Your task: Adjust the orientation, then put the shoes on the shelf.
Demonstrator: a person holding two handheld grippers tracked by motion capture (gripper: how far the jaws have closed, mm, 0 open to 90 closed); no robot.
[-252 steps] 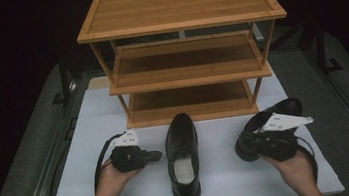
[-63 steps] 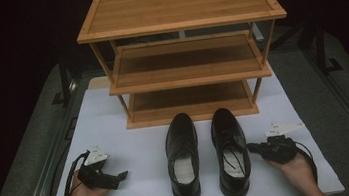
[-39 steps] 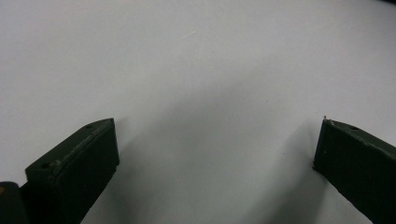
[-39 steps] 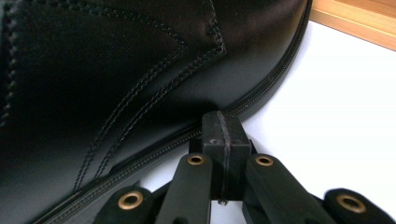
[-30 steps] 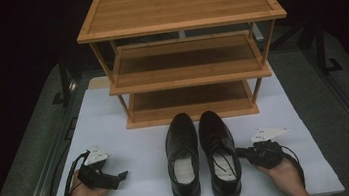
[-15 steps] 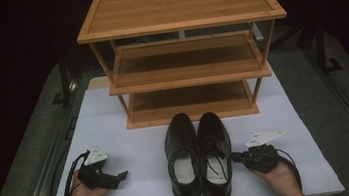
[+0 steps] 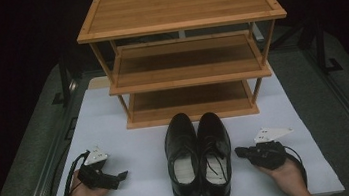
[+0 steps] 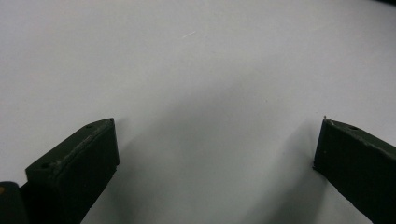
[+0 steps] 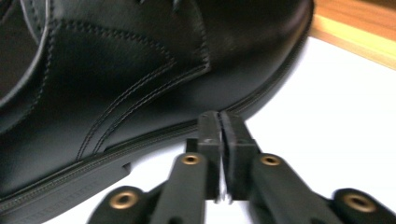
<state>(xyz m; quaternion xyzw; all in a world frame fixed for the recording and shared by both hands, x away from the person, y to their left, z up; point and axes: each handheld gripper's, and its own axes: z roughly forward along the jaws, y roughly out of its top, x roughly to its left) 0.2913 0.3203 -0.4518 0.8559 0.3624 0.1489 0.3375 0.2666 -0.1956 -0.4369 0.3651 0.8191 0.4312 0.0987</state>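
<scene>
Black dress shoes point(image 7: 199, 158): side by side, touching, on white mat point(image 7: 133, 148), before bamboo rack point(image 7: 184, 51) | right gripper point(image 9: 219, 122): jaws pressed together, tips at right shoe's sole edge | left gripper point(image 7: 121, 175): jaws wide apart, holding nothing, over mat

A white mat point(image 7: 131, 133) is covering a grey table point(image 7: 31, 140), which is standing in near darkness; black stands point(image 7: 319, 42), possibly lamp or camera supports, are flanking it at both sides.
</scene>
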